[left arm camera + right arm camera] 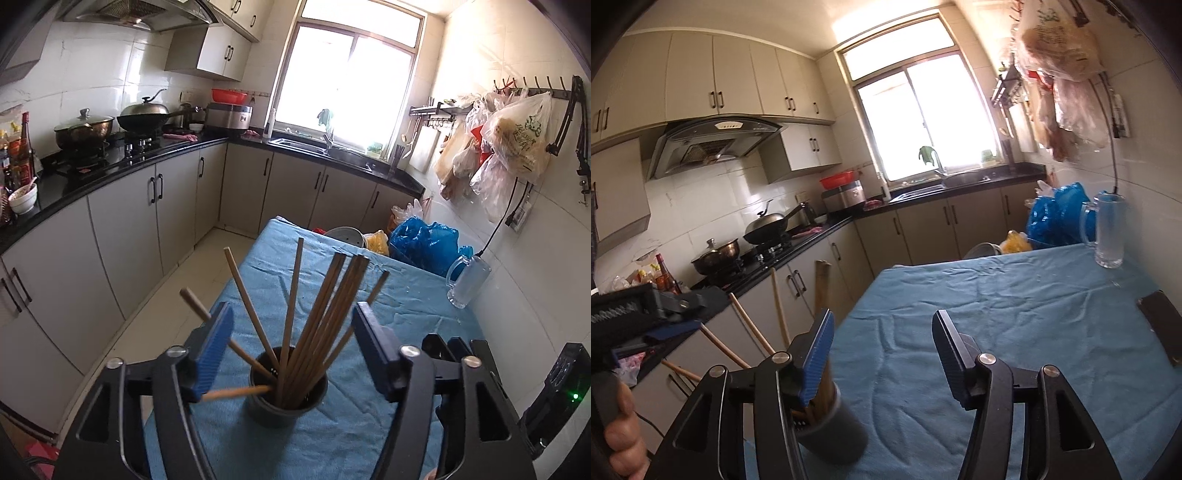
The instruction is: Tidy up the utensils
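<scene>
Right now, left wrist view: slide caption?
Open left gripper over chopsticks standing in dark holder on blue cloth.

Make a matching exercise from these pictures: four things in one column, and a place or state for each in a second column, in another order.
Things:
1. chopsticks
2. glass mug
3. left gripper
4. wok

Places or states:
A. on the stove, with a lid on it
B. standing in the dark holder, fanned out
C. open, a finger on each side of the chopsticks
D. upright on the blue cloth, near the wall

Pairs: 1-B, 2-D, 3-C, 4-A
</scene>
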Demonstrator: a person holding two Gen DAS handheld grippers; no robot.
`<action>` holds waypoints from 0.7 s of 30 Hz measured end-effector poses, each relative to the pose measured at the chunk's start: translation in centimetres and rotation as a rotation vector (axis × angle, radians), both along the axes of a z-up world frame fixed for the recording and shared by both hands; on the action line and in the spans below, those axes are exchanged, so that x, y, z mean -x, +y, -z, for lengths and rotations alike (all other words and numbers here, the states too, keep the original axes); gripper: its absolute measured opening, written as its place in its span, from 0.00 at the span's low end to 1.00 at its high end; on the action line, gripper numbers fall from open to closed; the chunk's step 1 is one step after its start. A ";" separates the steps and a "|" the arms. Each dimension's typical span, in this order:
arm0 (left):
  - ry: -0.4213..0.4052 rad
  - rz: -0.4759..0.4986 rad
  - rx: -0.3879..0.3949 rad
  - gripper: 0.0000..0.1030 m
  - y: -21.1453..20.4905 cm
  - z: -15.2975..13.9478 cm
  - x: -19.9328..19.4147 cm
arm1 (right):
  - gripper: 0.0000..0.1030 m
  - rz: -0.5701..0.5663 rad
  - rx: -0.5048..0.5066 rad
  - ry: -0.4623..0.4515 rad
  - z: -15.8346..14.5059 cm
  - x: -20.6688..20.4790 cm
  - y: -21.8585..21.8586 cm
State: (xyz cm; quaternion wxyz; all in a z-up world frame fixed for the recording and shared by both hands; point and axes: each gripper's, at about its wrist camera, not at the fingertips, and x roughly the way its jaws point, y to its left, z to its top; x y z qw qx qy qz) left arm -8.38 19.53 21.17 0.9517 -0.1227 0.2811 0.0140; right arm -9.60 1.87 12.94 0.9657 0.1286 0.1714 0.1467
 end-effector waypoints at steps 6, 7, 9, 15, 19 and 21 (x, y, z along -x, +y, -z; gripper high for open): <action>-0.037 -0.034 -0.021 0.84 -1.9 -0.6 3.3 | 0.64 0.021 0.014 0.000 0.2 2.4 -1.8; -0.045 -0.041 -0.029 0.85 -2.3 -0.7 3.8 | 0.65 0.024 0.017 0.002 0.4 2.9 -2.1; -0.059 -0.060 -0.056 0.89 -3.1 -0.8 4.7 | 0.66 0.031 0.027 0.009 0.5 3.5 -2.3; -0.098 -0.119 -0.185 0.96 -5.6 -0.1 7.6 | 0.72 0.040 0.074 0.029 1.3 5.5 -2.7; -0.118 -0.154 -0.266 0.98 -6.7 0.7 8.9 | 0.73 0.039 0.094 0.040 1.9 6.3 -2.8; -0.120 -0.164 -0.300 1.00 -7.1 1.1 9.2 | 0.73 0.047 0.092 0.048 2.1 6.3 -3.0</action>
